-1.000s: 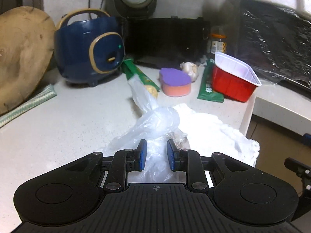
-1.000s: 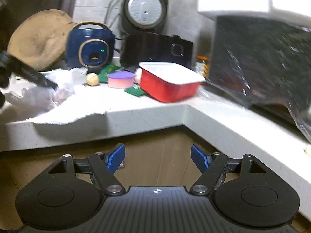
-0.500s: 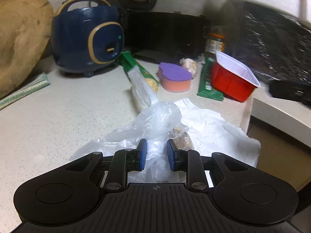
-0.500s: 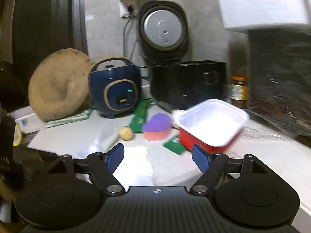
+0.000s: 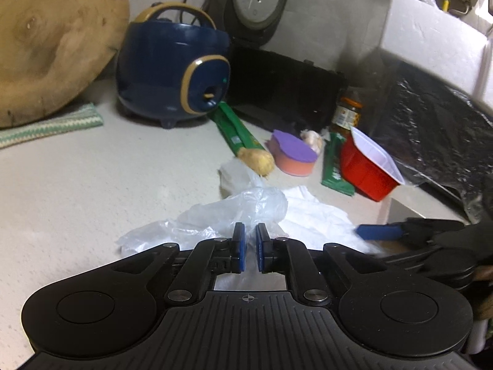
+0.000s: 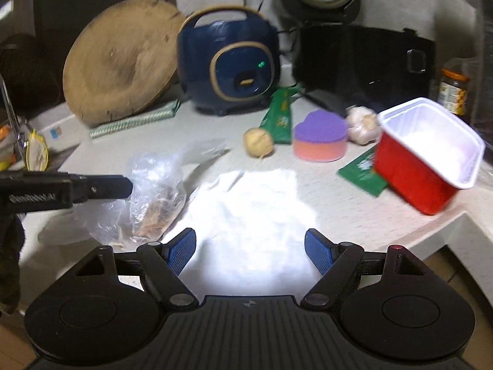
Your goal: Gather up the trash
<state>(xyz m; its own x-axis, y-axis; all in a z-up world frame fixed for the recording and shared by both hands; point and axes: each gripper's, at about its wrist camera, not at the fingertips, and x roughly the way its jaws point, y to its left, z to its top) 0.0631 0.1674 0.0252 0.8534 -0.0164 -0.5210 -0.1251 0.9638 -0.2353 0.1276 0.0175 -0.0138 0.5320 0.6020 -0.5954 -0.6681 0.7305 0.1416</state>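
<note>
The left gripper (image 5: 250,250) has its pads nearly together, pinching a fold of the clear plastic bag (image 6: 155,191); the bag holds brownish scraps and rests on the desk (image 5: 92,185) directly ahead of the pads. The right gripper (image 6: 250,248) is spread wide and holds nothing, poised over the white tissue sheet (image 6: 255,203) lying between and ahead of its fingers.

Risks:
- The thin film may slip from the left pads if lifted sharply, spilling the scraps.
- The tissue lies flat; closing the right gripper too high would miss it.
- The red tub (image 6: 428,160), just right of the right gripper, could be knocked off the desk edge.
</note>
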